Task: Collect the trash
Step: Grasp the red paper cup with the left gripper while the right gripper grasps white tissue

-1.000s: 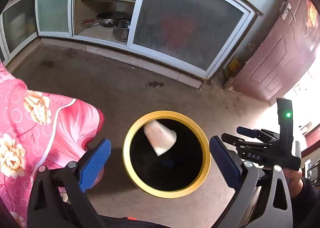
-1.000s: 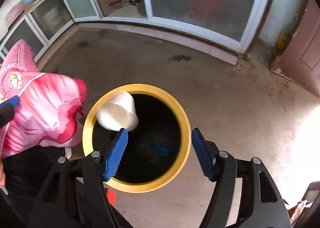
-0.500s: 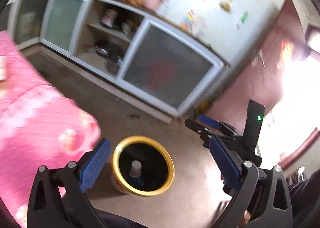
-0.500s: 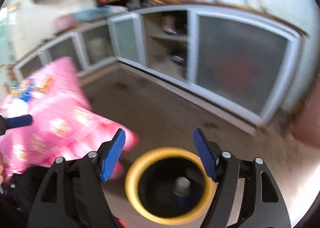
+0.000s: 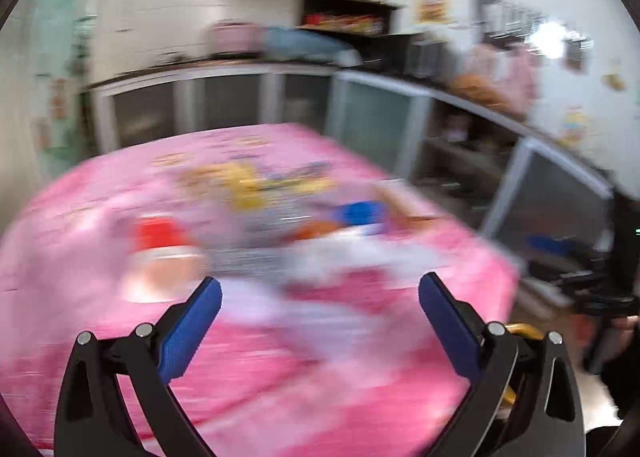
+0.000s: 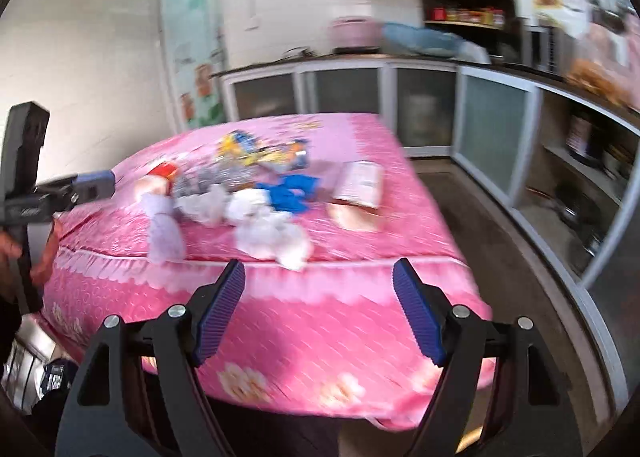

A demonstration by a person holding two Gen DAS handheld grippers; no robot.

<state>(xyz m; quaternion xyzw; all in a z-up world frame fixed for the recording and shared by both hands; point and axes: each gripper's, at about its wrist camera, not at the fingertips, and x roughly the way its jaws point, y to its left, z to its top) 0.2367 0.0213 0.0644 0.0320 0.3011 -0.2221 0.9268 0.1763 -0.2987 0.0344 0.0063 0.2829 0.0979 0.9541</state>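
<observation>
A: Right wrist view: the trash [image 6: 260, 213] lies heaped on the pink-covered table [image 6: 320, 313], mid-top, reaching to the near edge. What's the right hand-held gripper [image 6: 318, 313] doing?

B: Empty; its jaws have just been opening, nothing between them. It points down toward the near edge. The left hand-held gripper [image 5: 320, 321] is also spread wide, empty, above the blurred cloth.

A: Best approach?

B: Probably slow down and take the white crumpled tissue [image 6: 276, 237] nearest the edge first.
</observation>
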